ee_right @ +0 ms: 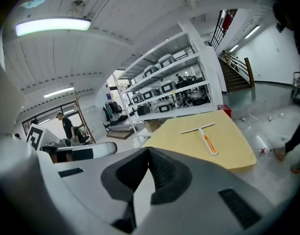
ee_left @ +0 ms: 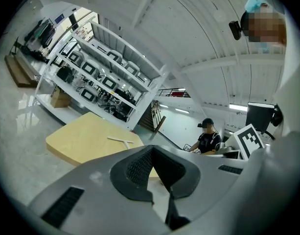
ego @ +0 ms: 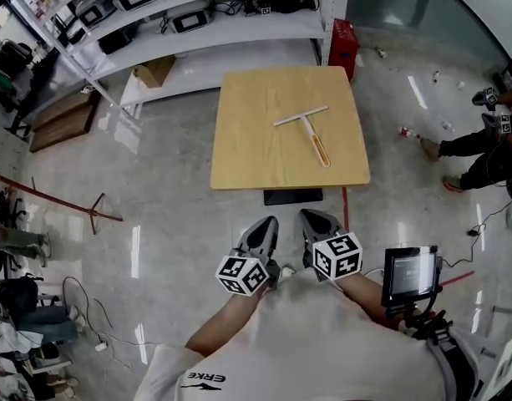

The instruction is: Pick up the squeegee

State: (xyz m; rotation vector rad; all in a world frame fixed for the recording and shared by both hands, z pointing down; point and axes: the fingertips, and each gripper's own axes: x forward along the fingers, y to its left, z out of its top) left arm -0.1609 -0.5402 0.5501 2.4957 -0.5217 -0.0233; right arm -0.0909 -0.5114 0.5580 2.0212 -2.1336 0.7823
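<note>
squeegee (ego: 311, 132): lying flat on the tabletop (ego: 247, 140), a bit right of its middle, white blade toward the tabletop's far edge, orange handle angled back toward its near right corner
left claw (ego: 266, 228): hanging over the floor just short of the tabletop's near edge, tips pressed together, nothing in them
right claw (ego: 312, 220): same deal, right next to the left one, pinched closed and empty
gap: both claws well apart from the squeegee

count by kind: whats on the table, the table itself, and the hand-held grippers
squeegee: 1
table: 1
hand-held gripper: 2, the left hand-held gripper and the right hand-held gripper
total: 4
</note>
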